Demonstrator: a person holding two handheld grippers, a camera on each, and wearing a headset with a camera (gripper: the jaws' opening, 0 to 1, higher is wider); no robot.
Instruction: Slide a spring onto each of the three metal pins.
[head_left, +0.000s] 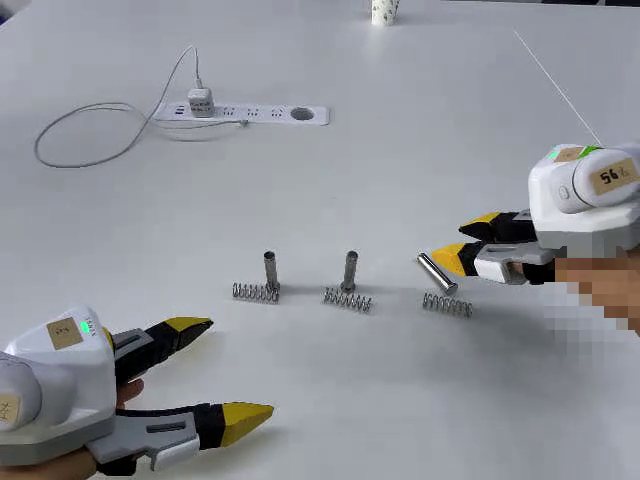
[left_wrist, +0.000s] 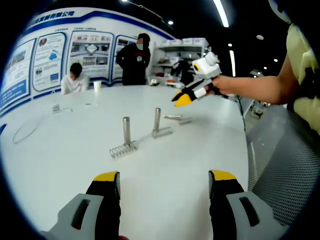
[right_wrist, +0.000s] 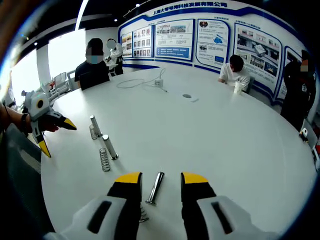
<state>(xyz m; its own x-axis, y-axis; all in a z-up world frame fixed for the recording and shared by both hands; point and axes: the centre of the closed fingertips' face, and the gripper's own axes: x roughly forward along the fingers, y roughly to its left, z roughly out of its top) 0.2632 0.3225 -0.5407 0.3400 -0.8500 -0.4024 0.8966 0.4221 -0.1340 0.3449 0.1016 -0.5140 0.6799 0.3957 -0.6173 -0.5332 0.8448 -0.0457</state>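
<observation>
the three small coiled wire springs look light and springy, so i judge they will squash or skate away on the smooth white table (head_left: 420, 150) if pinched hard; i would take one gently across its coils near the middle. the three short silver metal pins look stiff, smooth and probably slippery, best gripped across the shaft near one end. two of them stand upright: the left upright pin (head_left: 270, 270) has the left spring (head_left: 256, 293) lying at its foot, and the middle upright pin (head_left: 351, 269) has the middle spring (head_left: 347, 299) lying at its foot. the third pin (right_wrist: 155, 187) lies flat on the table, with the right spring (head_left: 447, 305) just beside it. no spring is on a pin yet. my right hand-held gripper (right_wrist: 161, 179) is spread, its yellow-tipped jaws on either side of the lying pin; i cannot tell whether a tip touches it, and it clamps nothing. my left hand-held gripper (head_left: 228, 370) hovers wide open close to me, well apart from the pins, holding nothing.
</observation>
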